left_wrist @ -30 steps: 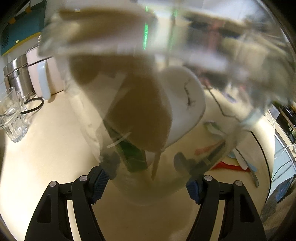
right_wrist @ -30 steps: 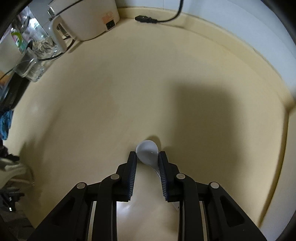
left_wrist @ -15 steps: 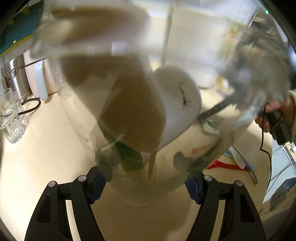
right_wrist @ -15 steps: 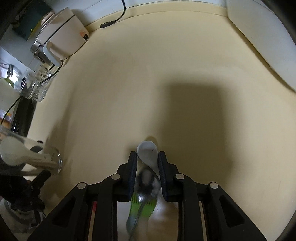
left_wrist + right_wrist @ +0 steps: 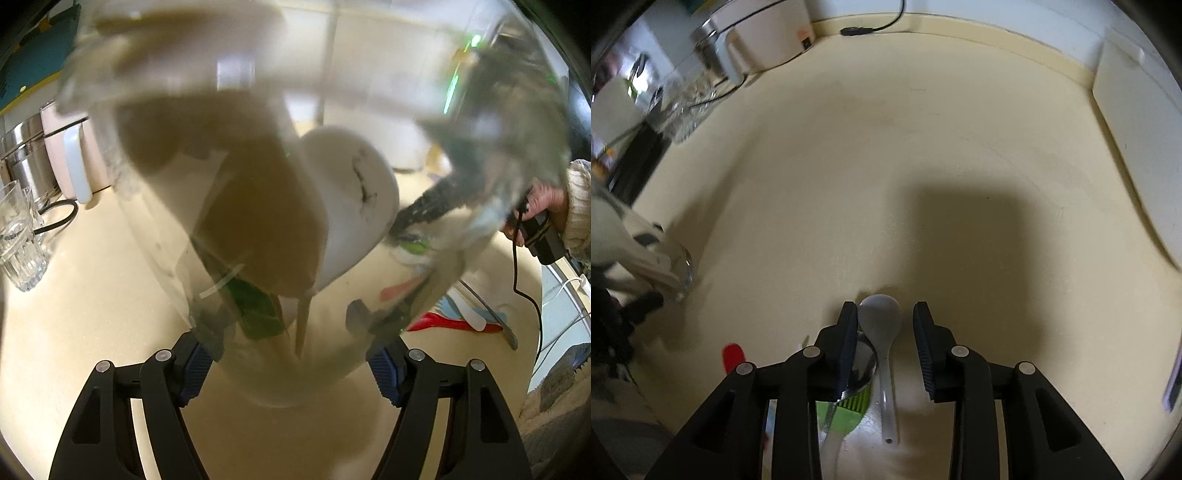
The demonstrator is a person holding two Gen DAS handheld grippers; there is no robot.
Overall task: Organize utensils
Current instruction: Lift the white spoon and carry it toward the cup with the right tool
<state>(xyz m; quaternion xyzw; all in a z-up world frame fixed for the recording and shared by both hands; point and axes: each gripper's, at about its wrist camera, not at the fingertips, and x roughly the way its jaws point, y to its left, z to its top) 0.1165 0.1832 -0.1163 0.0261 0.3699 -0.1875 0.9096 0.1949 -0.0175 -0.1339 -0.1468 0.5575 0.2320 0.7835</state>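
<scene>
Utensils lie in two places on the cream desk point(image 5: 923, 155). Some already stand in a clear glass jar point(image 5: 280, 206): a white spoon point(image 5: 351, 206), a brown wooden spoon point(image 5: 258, 206) and something green point(image 5: 255, 314) low down. The left gripper point(image 5: 291, 354) has its blue-padded fingers clenched on the jar's base, one on each side, and the jar leans away from the camera. Far left of the jar stand an empty drinking glass point(image 5: 18, 236) and a pale appliance point(image 5: 77, 162).

To the right, the right gripper point(image 5: 885, 321) points steeply down over a loose pile. A white plastic spoon point(image 5: 882, 332) lies between its fingers, which are opening and no longer press on it. Just left of it lie a metal spoon point(image 5: 862, 365), a green utensil point(image 5: 849, 410) and a red one point(image 5: 733, 356). A person's hand point(image 5: 543, 206) in a knit sleeve holds that gripper's handle.
</scene>
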